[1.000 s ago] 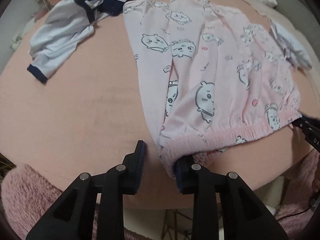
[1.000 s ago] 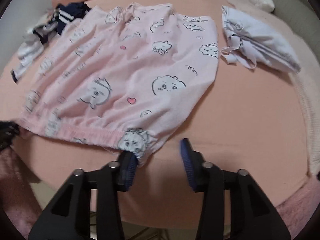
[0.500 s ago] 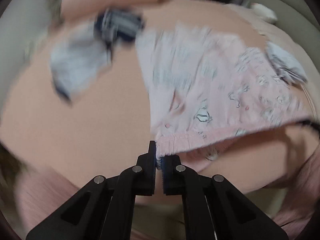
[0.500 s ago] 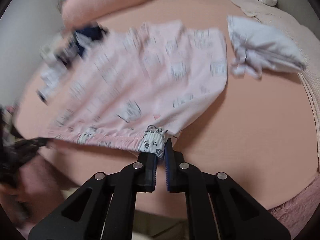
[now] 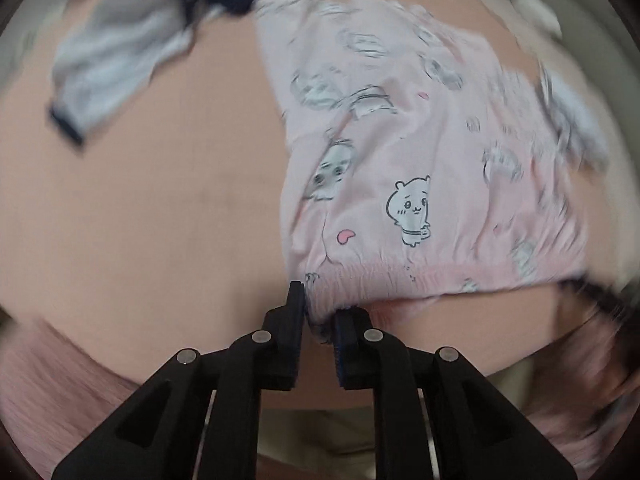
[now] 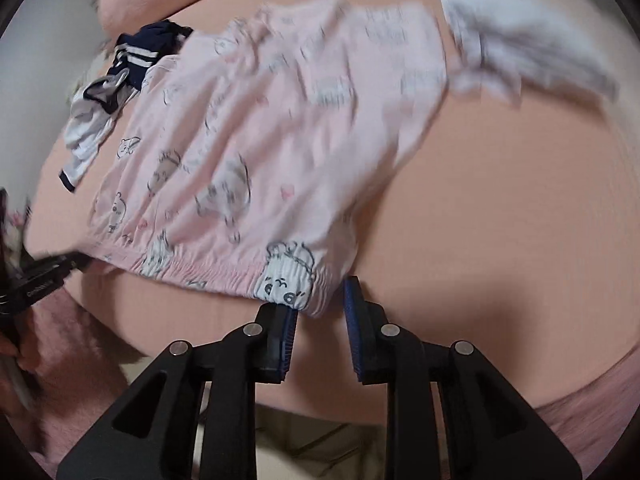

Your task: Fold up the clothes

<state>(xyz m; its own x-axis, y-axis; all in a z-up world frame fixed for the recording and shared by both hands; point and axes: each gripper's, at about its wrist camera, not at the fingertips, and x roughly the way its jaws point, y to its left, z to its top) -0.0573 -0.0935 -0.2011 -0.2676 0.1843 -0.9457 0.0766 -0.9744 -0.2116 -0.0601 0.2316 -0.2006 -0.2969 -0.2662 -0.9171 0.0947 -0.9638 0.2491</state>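
Note:
Pink pyjama bottoms with cartoon prints (image 5: 400, 152) lie on the peach bed (image 5: 160, 220), elastic waistband nearest me. My left gripper (image 5: 318, 316) has its jaws parted a little, with the waistband's left corner between the pads. In the right wrist view the bottoms (image 6: 288, 152) show again. My right gripper (image 6: 320, 308) stands open with the waistband's right corner (image 6: 296, 280) just at its pads. The left gripper (image 6: 48, 276) shows at the left edge there. Both views are motion-blurred.
A white and navy garment (image 5: 120, 52) lies at the back left of the bed, also in the right wrist view (image 6: 104, 108). A folded white garment (image 6: 520, 40) lies at the back right. A fuzzy pink blanket (image 5: 60, 380) hangs along the bed's front edge.
Both grippers closed on the waistband corners half a second ago and have now parted again. The waistband has shifted on the bed and the views have swung.

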